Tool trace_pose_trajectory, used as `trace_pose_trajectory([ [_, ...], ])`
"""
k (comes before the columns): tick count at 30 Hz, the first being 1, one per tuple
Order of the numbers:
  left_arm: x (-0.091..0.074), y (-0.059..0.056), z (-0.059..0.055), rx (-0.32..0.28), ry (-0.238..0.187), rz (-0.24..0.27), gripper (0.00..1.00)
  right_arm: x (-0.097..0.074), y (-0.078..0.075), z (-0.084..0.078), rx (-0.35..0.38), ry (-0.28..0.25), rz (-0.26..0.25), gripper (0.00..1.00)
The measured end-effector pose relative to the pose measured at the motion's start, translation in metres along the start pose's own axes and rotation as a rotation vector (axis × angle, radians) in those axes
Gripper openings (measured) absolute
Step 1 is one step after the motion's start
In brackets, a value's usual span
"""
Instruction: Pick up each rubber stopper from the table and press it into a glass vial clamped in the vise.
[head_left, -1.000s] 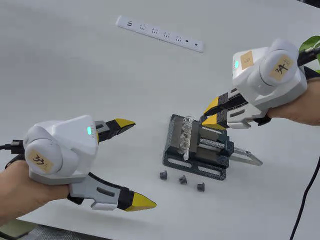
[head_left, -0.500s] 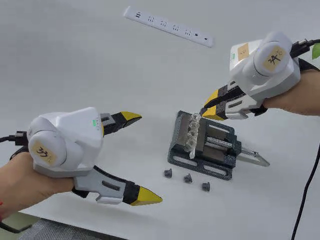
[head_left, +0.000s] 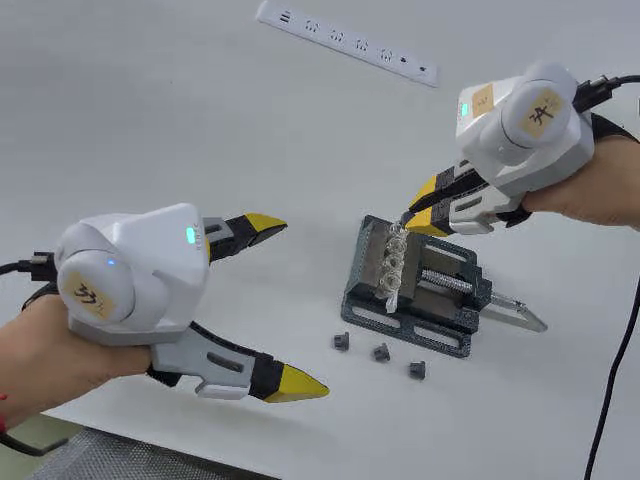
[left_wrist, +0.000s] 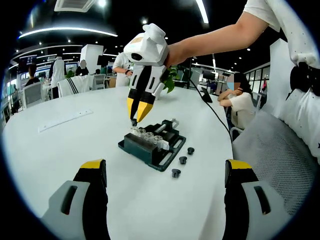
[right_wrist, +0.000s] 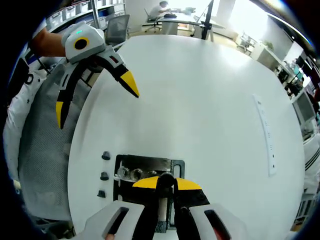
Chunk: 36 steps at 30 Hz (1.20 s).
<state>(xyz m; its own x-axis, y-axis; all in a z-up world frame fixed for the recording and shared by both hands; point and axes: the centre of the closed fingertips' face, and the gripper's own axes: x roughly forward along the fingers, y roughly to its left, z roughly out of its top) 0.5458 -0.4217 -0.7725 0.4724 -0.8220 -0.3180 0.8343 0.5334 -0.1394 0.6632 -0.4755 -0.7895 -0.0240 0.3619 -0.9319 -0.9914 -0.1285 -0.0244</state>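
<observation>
A dark vise (head_left: 430, 300) stands on the white table with a row of clear glass vials (head_left: 395, 265) clamped in it. My right gripper (head_left: 410, 222) hovers just over the far end of the row, shut on a small dark rubber stopper (right_wrist: 166, 181). Three more stoppers (head_left: 381, 352) lie in a line on the table in front of the vise. My left gripper (head_left: 285, 305) is held wide open to the left of the vise with nothing between its jaws. In the left gripper view the vise (left_wrist: 150, 145), the vials (left_wrist: 145, 134) and the loose stoppers (left_wrist: 183, 160) lie ahead.
A white power strip (head_left: 345, 42) lies at the far side of the table. The vise's handle (head_left: 520, 318) sticks out to the right. A black cable (head_left: 610, 400) hangs at the right edge. People sit at desks beyond the table (left_wrist: 240, 105).
The head camera has shifted. My right gripper has closed in on the far end of the vial row. The left gripper stays open in much the same place.
</observation>
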Motion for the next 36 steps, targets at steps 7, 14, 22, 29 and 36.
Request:
trace_pose_trajectory([
  [7,0.0,0.001,-0.0007,-0.005,-0.001,0.002,0.98,0.0032,-0.0009,-0.0021,0.0,0.005,0.005,0.06],
  [14,0.0001,0.0021,-0.0015,-0.008,-0.002,0.003,0.98,0.006,-0.0024,-0.0051,0.002,0.009,0.009,0.06],
  [22,0.0002,0.0023,-0.0029,-0.012,-0.001,0.003,0.98,0.0067,-0.0027,-0.0054,-0.001,0.013,0.011,0.06],
  [29,0.0011,0.0025,-0.0023,-0.014,-0.005,0.003,0.98,0.0071,-0.0022,-0.0051,0.003,0.016,0.009,0.06],
  [36,0.0011,0.0022,-0.0026,-0.016,-0.007,0.003,0.98,0.0084,-0.0016,-0.0049,-0.003,0.019,0.009,0.05],
])
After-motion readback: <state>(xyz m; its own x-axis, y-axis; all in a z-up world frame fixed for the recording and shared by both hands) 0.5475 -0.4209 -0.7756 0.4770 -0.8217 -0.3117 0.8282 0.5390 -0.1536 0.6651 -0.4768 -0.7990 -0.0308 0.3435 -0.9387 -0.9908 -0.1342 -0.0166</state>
